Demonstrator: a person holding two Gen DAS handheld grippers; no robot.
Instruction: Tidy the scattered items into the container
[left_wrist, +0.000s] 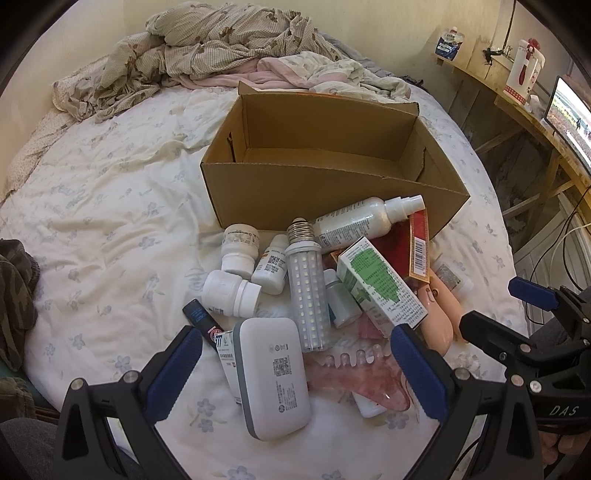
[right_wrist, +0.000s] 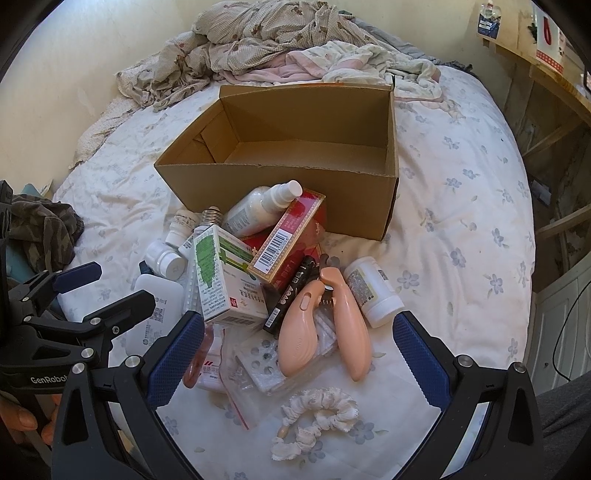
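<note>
I am holding both grippers over the bed, and each is standing wide with nothing between its blue ribbed pads. The left gripper (left_wrist: 295, 373) is hovering above a smooth white rounded-rectangle plastic device (left_wrist: 271, 376), whose long axis is running from 11 to 5 o'clock. The right gripper (right_wrist: 297, 354) is hovering above a matte peach plastic two-handled tool (right_wrist: 325, 321), its pivot pointing toward 12 o'clock and its handles splaying toward 6. The open brown corrugated cardboard box (left_wrist: 295, 199) is sitting at 12 o'clock beyond the pile, long axis running left to right. A white cylindrical LED corn bulb (left_wrist: 306, 291) is lying with its threaded metal base toward the box. A crinkled white fabric scrunchie (right_wrist: 317, 417) is lying at 6 o'clock on the floral quilted bedspread (right_wrist: 461, 221).
</note>
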